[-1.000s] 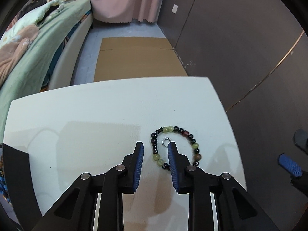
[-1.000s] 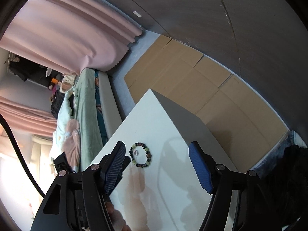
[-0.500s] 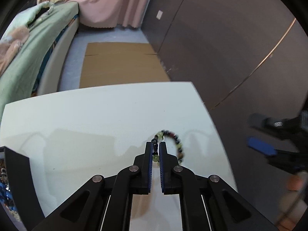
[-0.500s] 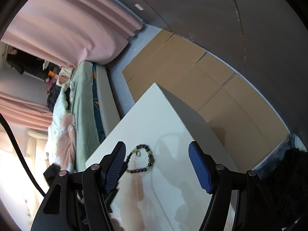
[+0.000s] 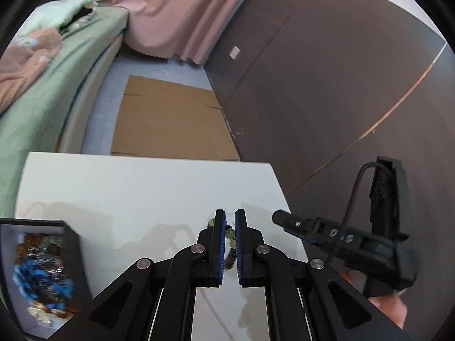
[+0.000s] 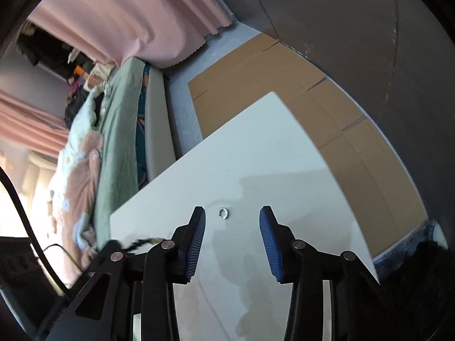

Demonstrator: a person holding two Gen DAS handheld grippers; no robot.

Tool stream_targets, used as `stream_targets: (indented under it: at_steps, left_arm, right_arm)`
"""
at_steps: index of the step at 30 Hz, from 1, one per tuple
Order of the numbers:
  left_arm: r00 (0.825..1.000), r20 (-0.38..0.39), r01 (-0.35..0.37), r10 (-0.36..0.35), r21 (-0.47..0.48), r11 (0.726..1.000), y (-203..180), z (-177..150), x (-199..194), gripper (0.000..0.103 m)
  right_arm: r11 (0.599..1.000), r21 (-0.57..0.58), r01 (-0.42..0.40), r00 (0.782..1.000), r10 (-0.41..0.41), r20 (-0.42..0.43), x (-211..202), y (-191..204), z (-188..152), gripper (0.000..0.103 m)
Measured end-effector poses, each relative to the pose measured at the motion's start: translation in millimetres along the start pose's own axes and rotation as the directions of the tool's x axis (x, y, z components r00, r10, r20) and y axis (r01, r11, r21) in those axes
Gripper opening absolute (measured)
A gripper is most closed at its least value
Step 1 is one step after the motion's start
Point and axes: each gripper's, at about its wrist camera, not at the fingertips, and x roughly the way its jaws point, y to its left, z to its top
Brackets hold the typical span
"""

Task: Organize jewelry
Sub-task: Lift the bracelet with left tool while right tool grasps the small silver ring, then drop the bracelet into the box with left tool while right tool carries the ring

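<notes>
**Bracelet pinched, ring left on the tabletop**

The left gripper (image 5: 230, 227) had its jaws pressed onto the beaded bracelet (image 5: 229, 234), held above the white tabletop (image 5: 142, 187). The right gripper (image 6: 231, 228) hung with jaws spread, the small silver ring (image 6: 223, 212) lying on the tabletop just beyond them. A black tray (image 5: 72, 244) of jewelry sat left of the bracelet.

Dark wall (image 5: 327, 85), pink curtain (image 5: 176, 14), green bed (image 5: 57, 79), cardboard (image 5: 167, 122) on floor.
</notes>
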Motion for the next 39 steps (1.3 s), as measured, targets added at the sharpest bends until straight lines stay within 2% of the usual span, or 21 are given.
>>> stream_targets:
  at_steps: [3, 18, 20, 23, 26, 29, 31, 35, 39]
  left_arm:
    - [1.000, 0.022, 0.000, 0.000, -0.017, 1.000, 10, 4, -12, 0.006]
    - [0.996, 0.088, -0.022, 0.030, -0.099, 0.995, 62, 21, -58, 0.006]
    - [0.995, 0.098, -0.025, 0.036, -0.109, 0.994, 69, 23, -65, 0.006]
    - [0.993, 0.104, -0.035, 0.047, -0.119, 0.992, 77, 23, -73, 0.006]
    - [0.993, 0.102, -0.045, 0.059, -0.134, 0.990, 87, 23, -82, 0.006]
    - [0.992, 0.105, -0.054, 0.069, -0.137, 0.989, 93, 22, -92, 0.006]
    - [0.991, 0.108, -0.060, 0.075, -0.136, 0.989, 95, 21, -98, 0.006]
    - [0.991, 0.108, -0.066, 0.082, -0.139, 0.988, 102, 18, -108, 0.006]
    - [0.990, 0.103, -0.078, 0.093, -0.140, 0.987, 106, 15, -118, 0.006]
  right_arm:
    - [0.999, -0.042, 0.031, 0.999, -0.031, 0.010, 7, 12, -3, 0.034]
    - [0.968, -0.155, 0.197, 0.980, -0.196, 0.021, 41, 39, -10, 0.032]
    - [0.956, -0.173, 0.236, 0.972, -0.234, 0.032, 47, 43, -12, 0.032]
    - [0.942, -0.192, 0.276, 0.960, -0.278, 0.014, 58, 49, -17, 0.026]
    - [0.898, -0.252, 0.361, 0.932, -0.360, 0.050, 63, 61, -23, 0.024]
    - [0.880, -0.271, 0.391, 0.920, -0.384, 0.078, 63, 64, -25, 0.015]
    - [0.891, -0.262, 0.370, 0.929, -0.364, 0.075, 60, 61, -24, 0.014]
    - [0.951, -0.178, 0.253, 0.967, -0.255, 0.012, 49, 44, -20, 0.014]
    - [0.977, -0.130, 0.171, 0.985, -0.174, -0.012, 37, 36, -27, 0.014]
